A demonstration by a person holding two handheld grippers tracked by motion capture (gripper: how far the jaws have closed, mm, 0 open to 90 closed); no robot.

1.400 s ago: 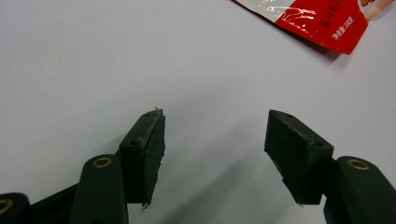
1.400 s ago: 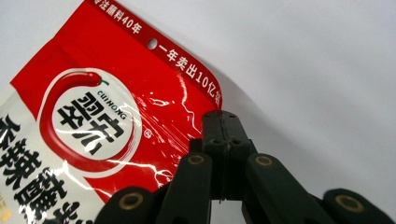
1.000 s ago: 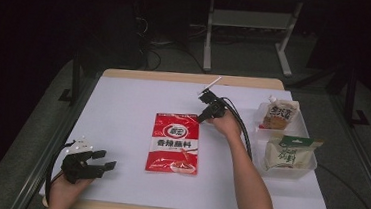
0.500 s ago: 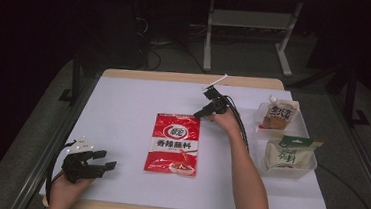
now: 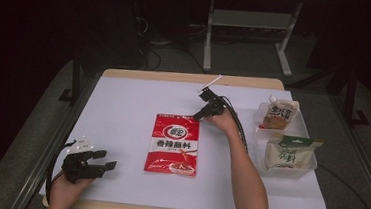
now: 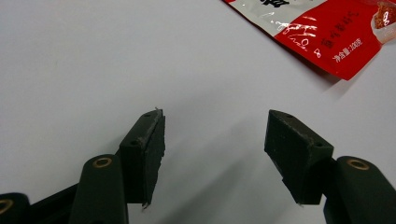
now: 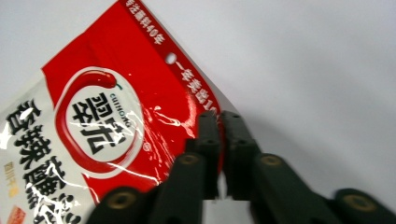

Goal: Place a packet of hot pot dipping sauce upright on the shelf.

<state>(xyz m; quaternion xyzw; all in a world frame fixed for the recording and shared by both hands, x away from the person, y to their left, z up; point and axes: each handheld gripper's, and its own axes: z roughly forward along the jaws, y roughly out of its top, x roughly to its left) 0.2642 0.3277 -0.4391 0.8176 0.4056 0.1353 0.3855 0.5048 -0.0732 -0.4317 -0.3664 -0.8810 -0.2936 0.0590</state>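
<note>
Jaws clamp corner of red seasoning packet

Tongs first: the right gripper (image 7: 218, 122) is clenched on the top right corner of a flat red-and-white plastic seasoning packet (image 5: 173, 143), its two black jaws pressed together with the packet's edge pinched between them, as the right gripper view shows. In the high view that gripper (image 5: 198, 116) sits at the packet's far right corner, the person's forearm reaching in from the bottom edge. The left gripper (image 6: 212, 140) stands released, jaws spread wide above bare white surface, a corner of the packet lying well ahead of it. From above, the left gripper (image 5: 102, 162) rests near the table's front left edge, apart from the packet. The packet lies near the middle of the white-topped table (image 5: 123, 109). At the right, two clear plastic trays each hold a pouch: a spouted one (image 5: 276, 114) behind, a green-topped white one (image 5: 287, 152) in front.
</note>
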